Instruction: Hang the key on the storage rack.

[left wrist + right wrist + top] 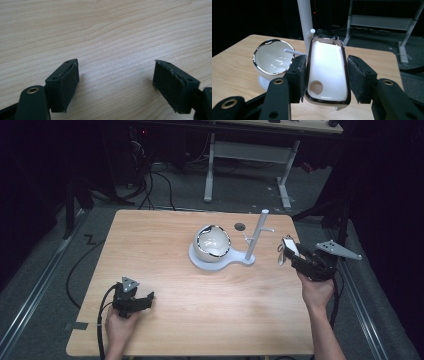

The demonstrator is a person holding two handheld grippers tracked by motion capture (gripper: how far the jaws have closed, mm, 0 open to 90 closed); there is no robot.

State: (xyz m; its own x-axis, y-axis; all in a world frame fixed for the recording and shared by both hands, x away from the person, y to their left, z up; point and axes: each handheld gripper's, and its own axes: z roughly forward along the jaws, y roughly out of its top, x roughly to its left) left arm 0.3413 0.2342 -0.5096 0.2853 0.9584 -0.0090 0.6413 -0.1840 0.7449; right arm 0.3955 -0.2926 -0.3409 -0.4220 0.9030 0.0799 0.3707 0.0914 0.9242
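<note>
A white bowl [212, 242] [273, 56] with a dark shiny rim sits tilted on a white stand [235, 260]. From the stand's right end rises a white post [256, 237] [305, 22] with short pegs. My right gripper [289, 252] [327, 72] is raised just right of the post, shut on a flat white chrome-rimmed fob [290, 245] [325, 60]. The fob has a round hole near its low end and a small ring at its top. My left gripper [145, 300] [116, 75] rests low over the bare wood at the front left, open, with nothing between its jaws.
A dark round hole [240, 226] sits in the wooden table [165, 245] behind the bowl. Beyond the far edge are a white desk frame [247, 155] and black cables [155, 185] on the grey floor. The surroundings are dark.
</note>
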